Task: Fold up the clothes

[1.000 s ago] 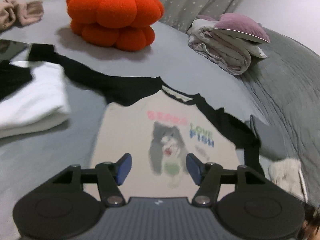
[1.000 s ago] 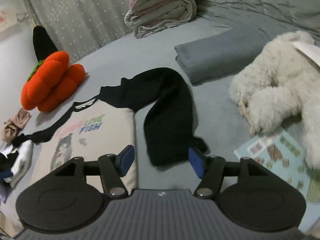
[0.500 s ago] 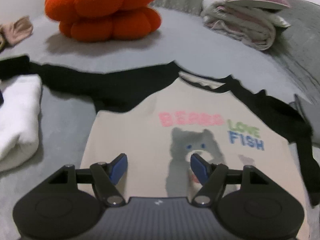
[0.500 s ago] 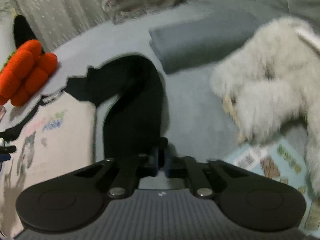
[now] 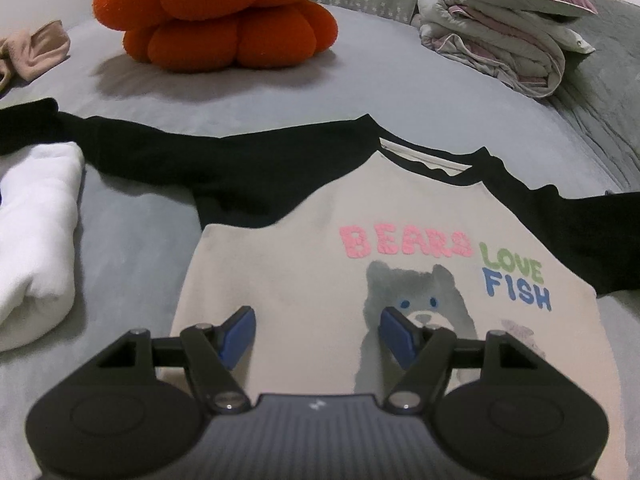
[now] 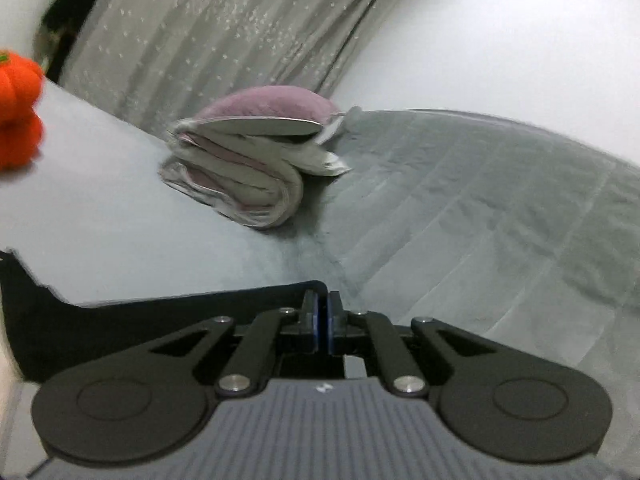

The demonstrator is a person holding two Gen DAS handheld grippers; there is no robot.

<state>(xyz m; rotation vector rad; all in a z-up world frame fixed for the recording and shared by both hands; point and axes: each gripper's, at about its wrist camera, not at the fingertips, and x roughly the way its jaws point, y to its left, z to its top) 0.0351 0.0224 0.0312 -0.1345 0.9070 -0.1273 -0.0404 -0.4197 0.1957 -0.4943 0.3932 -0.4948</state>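
Note:
A cream shirt with black sleeves and a bear print [image 5: 312, 264] lies flat, front up, on the grey bed. My left gripper [image 5: 316, 330] hovers open above the shirt's lower body, nothing between its blue pads. One black sleeve [image 5: 132, 152] stretches left, the other [image 5: 580, 232] runs off to the right. In the right wrist view my right gripper [image 6: 323, 322] is shut on the end of that black sleeve [image 6: 120, 320], which is pulled out straight and lifted off the bed.
An orange pumpkin cushion [image 5: 216, 12] sits behind the shirt. Folded white clothes [image 5: 36, 240] lie at the left, and a beige garment [image 5: 36, 52] at the far left. A folded quilt with a purple pillow [image 6: 248, 160] rests near a grey blanket [image 6: 500, 220].
My right gripper shut on the black sleeve's end and lifted it, tilting its view up toward the wall. The left gripper moved in over the shirt's body and stayed open.

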